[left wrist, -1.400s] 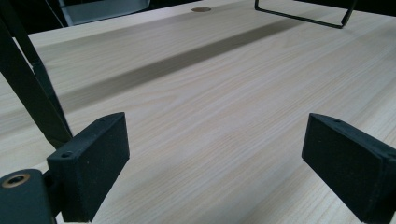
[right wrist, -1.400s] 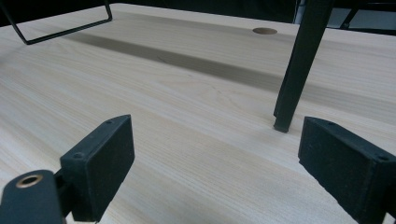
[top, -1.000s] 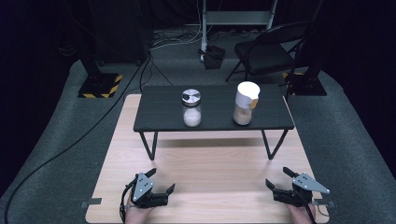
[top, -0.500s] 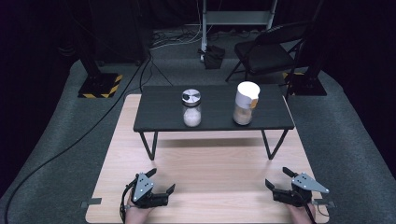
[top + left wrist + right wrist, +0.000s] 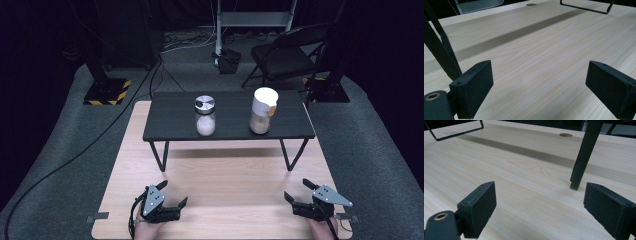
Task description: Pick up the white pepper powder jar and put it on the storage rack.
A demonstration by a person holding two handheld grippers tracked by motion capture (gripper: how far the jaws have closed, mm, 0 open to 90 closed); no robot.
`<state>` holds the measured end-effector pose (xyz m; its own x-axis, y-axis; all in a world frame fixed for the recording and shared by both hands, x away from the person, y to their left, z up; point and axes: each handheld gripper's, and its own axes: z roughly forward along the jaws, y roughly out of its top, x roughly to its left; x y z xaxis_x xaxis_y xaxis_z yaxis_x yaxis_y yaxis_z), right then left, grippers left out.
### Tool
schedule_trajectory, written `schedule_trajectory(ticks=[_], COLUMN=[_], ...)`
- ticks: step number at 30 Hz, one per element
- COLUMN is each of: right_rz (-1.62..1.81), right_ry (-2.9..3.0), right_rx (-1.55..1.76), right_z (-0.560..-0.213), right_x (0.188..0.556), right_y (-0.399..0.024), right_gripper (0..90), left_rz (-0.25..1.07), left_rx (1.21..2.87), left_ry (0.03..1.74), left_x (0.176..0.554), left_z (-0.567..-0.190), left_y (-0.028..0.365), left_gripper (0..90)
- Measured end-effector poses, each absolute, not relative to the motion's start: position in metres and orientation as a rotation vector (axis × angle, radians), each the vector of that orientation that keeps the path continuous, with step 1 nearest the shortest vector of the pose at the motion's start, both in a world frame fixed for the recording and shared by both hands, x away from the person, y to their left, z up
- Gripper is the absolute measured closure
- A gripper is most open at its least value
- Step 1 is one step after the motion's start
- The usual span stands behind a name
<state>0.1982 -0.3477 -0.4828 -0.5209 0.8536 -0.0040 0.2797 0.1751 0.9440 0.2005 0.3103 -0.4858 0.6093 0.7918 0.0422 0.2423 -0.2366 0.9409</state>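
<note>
A glass jar with a metal lid (image 5: 205,116), white contents in its lower half, stands on a low black table (image 5: 170,125). To its right is a taller container with a white top (image 5: 263,111) and tan contents. My left gripper (image 5: 173,193) rests low over the near left of the pale wooden board (image 5: 225,175), far from both containers. It is open, and bare wood shows between its pads (image 5: 539,85). My right gripper (image 5: 297,189) sits at the near right, also open, with nothing between its jaws (image 5: 539,207).
The black table's thin legs stand on the board; one leg (image 5: 584,155) is just ahead of my right gripper, another (image 5: 439,47) left of my left gripper. A folding chair (image 5: 290,55), stand bases and cables lie on the grey floor beyond.
</note>
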Motion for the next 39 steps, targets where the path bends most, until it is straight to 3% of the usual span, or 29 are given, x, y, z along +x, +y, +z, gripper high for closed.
schedule_trajectory(ticks=[39], right_rz=[1.342], right_ry=[1.912], right_rx=[1.056], right_z=[-0.4823], right_x=[0.199], right_y=[-0.3471], right_gripper=[10.4], left_rz=[0.648], left_rx=[1.782], left_ry=[0.846], left_x=[0.201], left_z=[-0.4852], left_y=[0.3104], left_gripper=[7.4])
